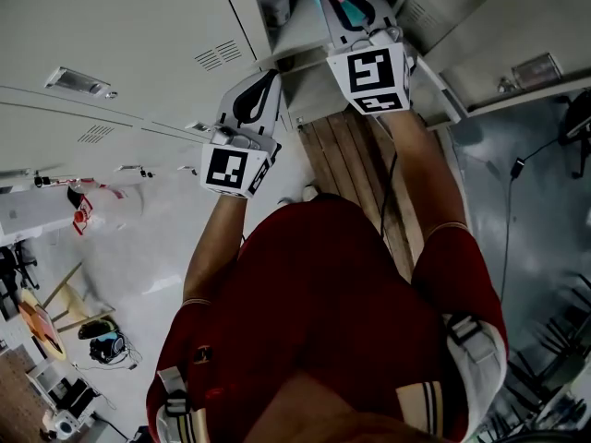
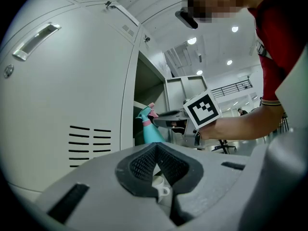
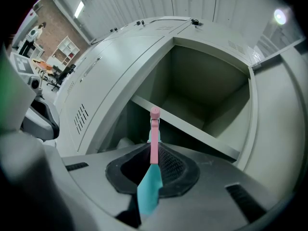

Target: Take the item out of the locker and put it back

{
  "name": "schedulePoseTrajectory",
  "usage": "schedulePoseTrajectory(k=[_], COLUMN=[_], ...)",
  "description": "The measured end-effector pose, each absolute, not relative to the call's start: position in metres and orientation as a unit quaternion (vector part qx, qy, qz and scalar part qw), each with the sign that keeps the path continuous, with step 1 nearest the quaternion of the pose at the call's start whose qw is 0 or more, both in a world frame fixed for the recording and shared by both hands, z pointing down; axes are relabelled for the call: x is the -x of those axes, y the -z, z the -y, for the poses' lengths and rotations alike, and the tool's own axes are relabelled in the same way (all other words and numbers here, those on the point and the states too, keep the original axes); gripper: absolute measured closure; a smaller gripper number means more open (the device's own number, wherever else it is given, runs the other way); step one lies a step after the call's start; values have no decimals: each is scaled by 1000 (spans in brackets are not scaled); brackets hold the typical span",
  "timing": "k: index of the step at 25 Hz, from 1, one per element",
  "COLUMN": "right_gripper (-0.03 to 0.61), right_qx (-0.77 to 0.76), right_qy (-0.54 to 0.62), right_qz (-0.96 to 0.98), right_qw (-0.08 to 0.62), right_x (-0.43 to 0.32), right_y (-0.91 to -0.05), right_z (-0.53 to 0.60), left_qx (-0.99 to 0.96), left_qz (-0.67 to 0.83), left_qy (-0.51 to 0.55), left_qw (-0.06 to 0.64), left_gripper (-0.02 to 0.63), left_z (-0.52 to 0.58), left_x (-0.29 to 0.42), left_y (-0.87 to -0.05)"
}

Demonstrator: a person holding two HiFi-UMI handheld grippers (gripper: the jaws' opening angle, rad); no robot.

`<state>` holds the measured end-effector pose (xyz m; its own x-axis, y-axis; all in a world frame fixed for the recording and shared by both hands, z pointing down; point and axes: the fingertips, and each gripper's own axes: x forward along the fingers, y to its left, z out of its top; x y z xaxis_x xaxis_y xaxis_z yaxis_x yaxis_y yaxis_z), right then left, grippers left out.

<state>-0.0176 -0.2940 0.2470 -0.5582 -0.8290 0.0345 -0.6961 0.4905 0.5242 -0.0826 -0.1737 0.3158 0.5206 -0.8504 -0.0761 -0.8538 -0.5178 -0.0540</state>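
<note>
Spray bottle (image 3: 150,186): blue with a pink top, held at the open front of the locker (image 3: 211,85), not resting on the shelf (image 3: 192,129).
Right gripper (image 3: 153,160): squeezed tight on the bottle.
Left gripper (image 2: 156,150): jaws closed together, beside the locker, holding nothing I can name.
Still to do: I think the bottle must be set inside and let go.

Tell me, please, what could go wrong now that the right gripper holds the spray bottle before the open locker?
The right gripper seems to grip the spray bottle only near its top, so the bottle might tilt or slip. Its pink nozzle sticks out past the fingers towards the shelf; it could knock the shelf edge on the way in.
</note>
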Motion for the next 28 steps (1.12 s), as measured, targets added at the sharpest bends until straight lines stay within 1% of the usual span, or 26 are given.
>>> schedulePoseTrajectory(k=[11,28], right_gripper=[541,540], right_qx=[-444,-413], right_qy=[262,264], right_qz=[845,858], right_qw=[142,155], right_x=[29,58], right_y=[-254,-262], right_z=[314,349], left_qx=[867,855], left_qz=[-497,-516], left_qy=[-13,-11], left_qw=[41,46], left_gripper=[607,607], left_z=[180,192], left_x=[84,90], left_y=[-318,-312])
